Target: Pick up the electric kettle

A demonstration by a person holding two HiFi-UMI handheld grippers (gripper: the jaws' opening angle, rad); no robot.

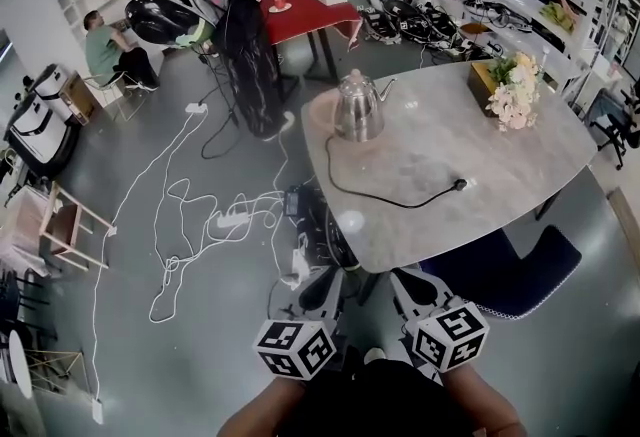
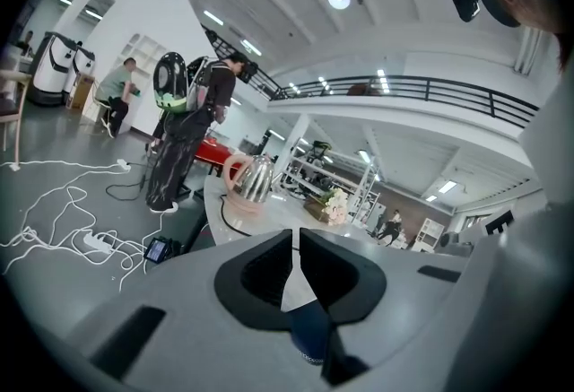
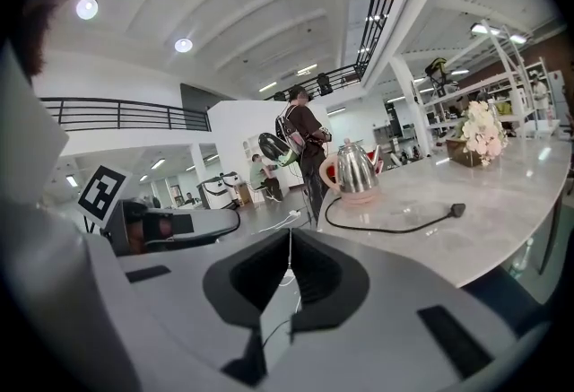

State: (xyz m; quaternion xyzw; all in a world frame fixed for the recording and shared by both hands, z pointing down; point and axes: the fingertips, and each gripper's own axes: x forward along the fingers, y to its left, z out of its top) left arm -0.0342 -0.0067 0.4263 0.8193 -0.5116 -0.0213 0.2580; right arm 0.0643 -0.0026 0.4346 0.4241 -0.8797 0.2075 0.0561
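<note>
Both of my tools are clenched with nothing between the jaws. The left tool and the right tool sit low and close to my body, just short of the near edge of the grey marble-patterned table. I judge that is simply because the reach has not started, and shut, empty jaws suit carrying them forward. The shiny steel electric kettle with the pink handle stands upright on its pink base by the far left edge of the table, well apart from both tools. Its handle is turned out toward that left edge and its spout points along the table toward the wooden box of pale flowers at the far right corner. With the handle on the open side, I think it can be approached from the left without reaching across the table, so my left tool looks the likelier one to take it. Either tool must open first. The black power cord runs from the base in a loose curve across the middle of the table. Its plug lies bare on the surface, in no socket, so I expect no tug when the kettle lifts. The base may stay behind or cling, and I cannot tell which.
</note>
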